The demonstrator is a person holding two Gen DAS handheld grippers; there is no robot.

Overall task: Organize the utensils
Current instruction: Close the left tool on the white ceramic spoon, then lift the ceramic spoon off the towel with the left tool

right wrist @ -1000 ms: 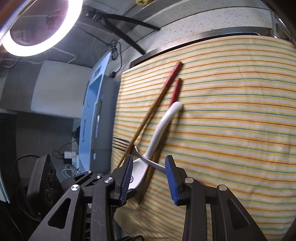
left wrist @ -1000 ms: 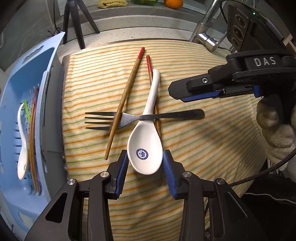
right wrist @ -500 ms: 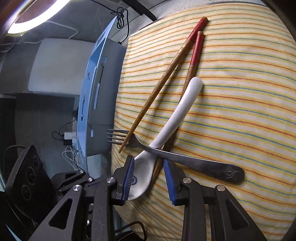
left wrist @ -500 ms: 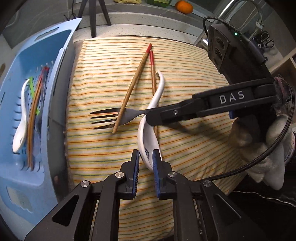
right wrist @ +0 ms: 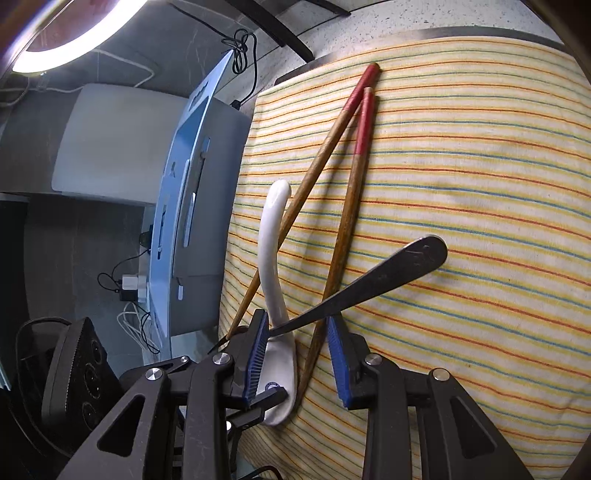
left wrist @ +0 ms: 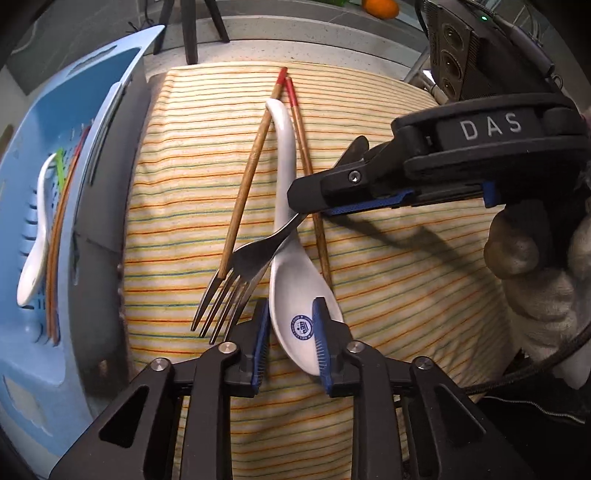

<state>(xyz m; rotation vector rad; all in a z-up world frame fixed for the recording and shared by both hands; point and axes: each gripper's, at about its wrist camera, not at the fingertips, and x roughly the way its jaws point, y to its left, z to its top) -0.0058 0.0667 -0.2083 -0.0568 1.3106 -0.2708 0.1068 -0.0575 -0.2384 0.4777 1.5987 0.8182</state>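
Observation:
A white ceramic spoon (left wrist: 295,288) lies on the striped cloth (left wrist: 406,280); my left gripper (left wrist: 290,332) is shut on its bowl. A dark metal fork (left wrist: 243,262) lies across the spoon's handle, tines toward me. Two red-tipped wooden chopsticks (left wrist: 251,170) flank the spoon. My right gripper (right wrist: 297,349) is open, its pads straddling the fork's neck (right wrist: 314,317) above the spoon (right wrist: 271,258). From the left wrist view the right gripper (left wrist: 332,206) hovers over the fork handle.
A blue drainer basket (left wrist: 44,122) stands left of the cloth, holding another white spoon (left wrist: 37,240) and chopsticks (left wrist: 59,236). A tripod leg (left wrist: 188,29) and an orange (left wrist: 380,7) sit at the back. A ring light (right wrist: 74,33) glows at upper left.
The left gripper has closed on the spoon's bowl and dragged it; the fork has swung round, tines toward me. The right gripper has come down over the fork's neck.

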